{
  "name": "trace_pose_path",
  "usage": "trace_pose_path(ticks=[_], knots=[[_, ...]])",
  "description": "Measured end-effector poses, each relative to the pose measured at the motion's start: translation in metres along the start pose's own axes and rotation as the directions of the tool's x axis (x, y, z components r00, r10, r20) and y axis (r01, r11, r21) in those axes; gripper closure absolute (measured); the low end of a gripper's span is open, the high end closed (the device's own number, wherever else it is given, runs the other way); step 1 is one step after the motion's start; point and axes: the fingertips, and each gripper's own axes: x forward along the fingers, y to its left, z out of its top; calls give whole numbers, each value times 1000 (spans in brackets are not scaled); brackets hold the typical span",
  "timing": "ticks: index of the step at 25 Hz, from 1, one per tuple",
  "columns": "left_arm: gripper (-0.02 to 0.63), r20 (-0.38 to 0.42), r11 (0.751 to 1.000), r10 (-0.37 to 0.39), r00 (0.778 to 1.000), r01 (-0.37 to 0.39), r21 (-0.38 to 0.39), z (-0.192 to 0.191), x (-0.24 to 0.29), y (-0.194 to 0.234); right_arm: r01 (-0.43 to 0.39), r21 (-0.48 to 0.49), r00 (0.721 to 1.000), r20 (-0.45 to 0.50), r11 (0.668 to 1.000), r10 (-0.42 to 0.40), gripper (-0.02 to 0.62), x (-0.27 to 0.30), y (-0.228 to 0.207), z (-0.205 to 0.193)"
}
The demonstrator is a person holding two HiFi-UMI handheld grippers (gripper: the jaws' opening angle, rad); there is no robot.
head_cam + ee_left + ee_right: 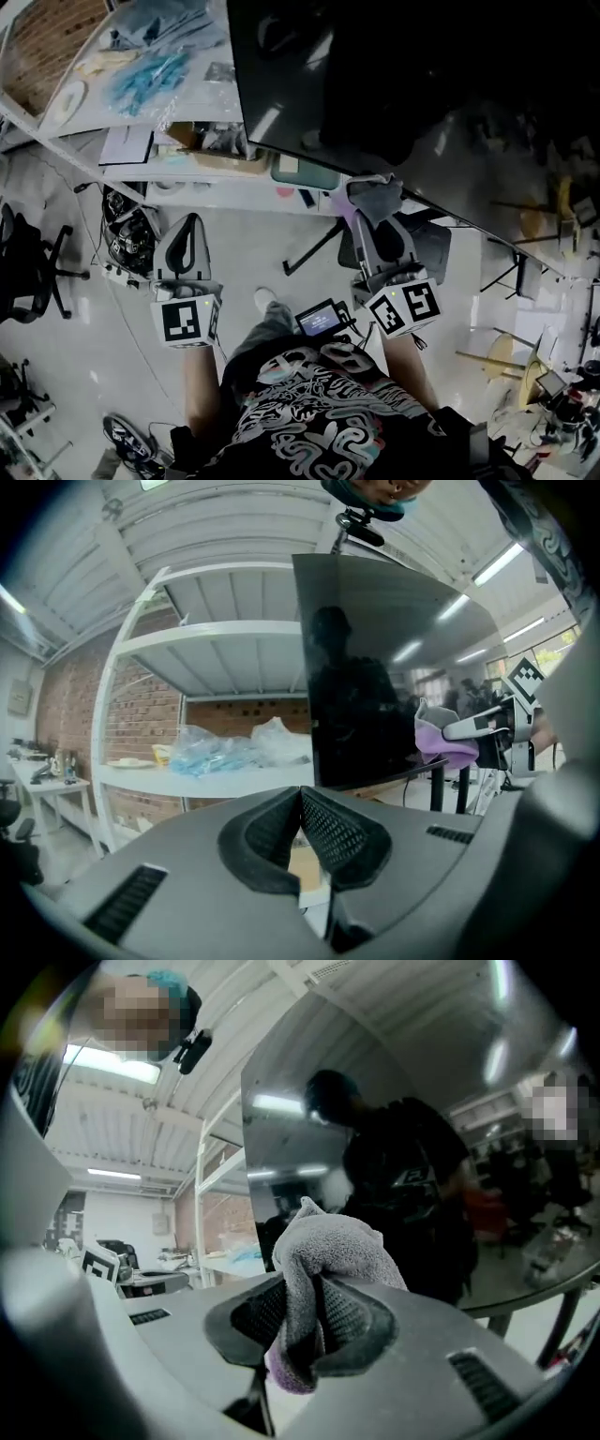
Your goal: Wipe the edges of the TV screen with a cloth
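Note:
A large black TV screen (394, 84) fills the upper right of the head view, its lower edge running down to the right. My right gripper (367, 223) is shut on a grey-purple cloth (373, 197), and the cloth sits right at the screen's lower edge. In the right gripper view the cloth (319, 1260) bulges out of the closed jaws in front of the screen (394, 1129). My left gripper (187, 246) hangs lower left, away from the screen, shut with nothing in it. From the left gripper view the screen (375, 667) and the cloth (441, 742) show to the right.
White shelving (141, 141) with plastic bags and clutter stands left of the screen. A black office chair (33, 267) is at the far left, cables and boxes lie on the floor, and more chairs and stools (511, 352) stand at the right.

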Motion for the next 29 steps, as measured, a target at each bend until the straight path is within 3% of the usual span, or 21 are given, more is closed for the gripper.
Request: trace_pose_path(ticks=[4, 7, 12, 20, 29], knots=[[589, -53, 996, -76, 996, 78, 36, 1, -3, -47, 88, 31, 996, -17, 996, -87, 495, -54, -25, -14], [589, 0, 993, -106, 994, 106, 53, 13, -12, -70, 114, 36, 993, -22, 993, -113, 499, -85, -27, -22], [589, -28, 989, -134, 991, 136, 64, 19, -49, -101, 96, 20, 995, 8, 995, -96, 499, -129, -12, -17], [589, 48, 983, -162, 986, 157, 90, 32, -110, -134, 79, -11, 996, 36, 997, -78, 499, -193, 18, -19], [589, 83, 976, -191, 978, 180, 118, 34, -137, -187, 87, 22, 995, 44, 996, -88, 499, -251, -3, -25]])
